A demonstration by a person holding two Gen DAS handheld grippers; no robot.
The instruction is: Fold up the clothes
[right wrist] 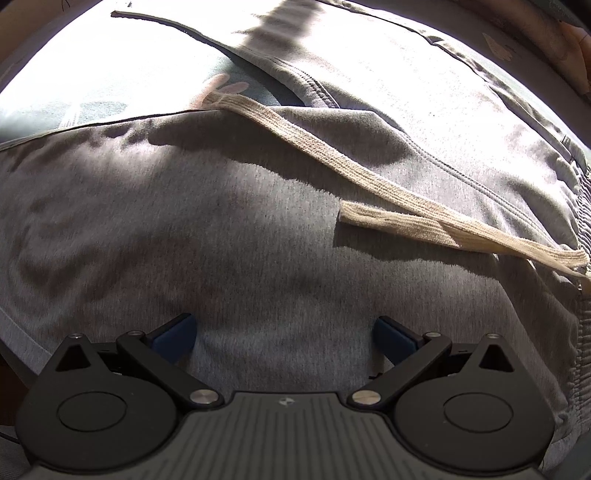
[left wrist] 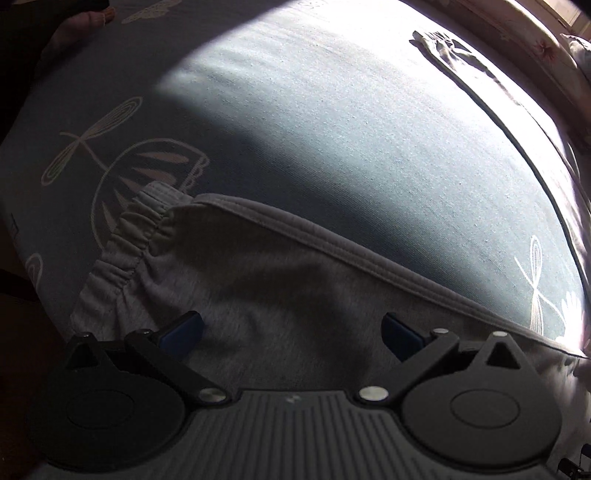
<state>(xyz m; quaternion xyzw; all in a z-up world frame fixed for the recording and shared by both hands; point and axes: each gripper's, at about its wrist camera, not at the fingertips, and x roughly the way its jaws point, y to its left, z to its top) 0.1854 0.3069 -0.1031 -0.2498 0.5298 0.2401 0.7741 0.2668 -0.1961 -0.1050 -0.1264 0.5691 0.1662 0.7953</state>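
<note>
Grey jersey shorts lie flat on a blue-grey patterned bedsheet. In the left wrist view their gathered elastic waistband is at the left and a stitched hem runs diagonally to the right. My left gripper hovers open just over the fabric, nothing between its blue pads. In the right wrist view the same grey shorts fill the frame, with a beige flat drawstring lying across them. My right gripper is open above the cloth, holding nothing.
Another small grey garment lies at the far edge of the bed in bright sunlight. A person's bare foot rests on the sheet at top left. The bed edge curves down the right side, with floral bedding beyond.
</note>
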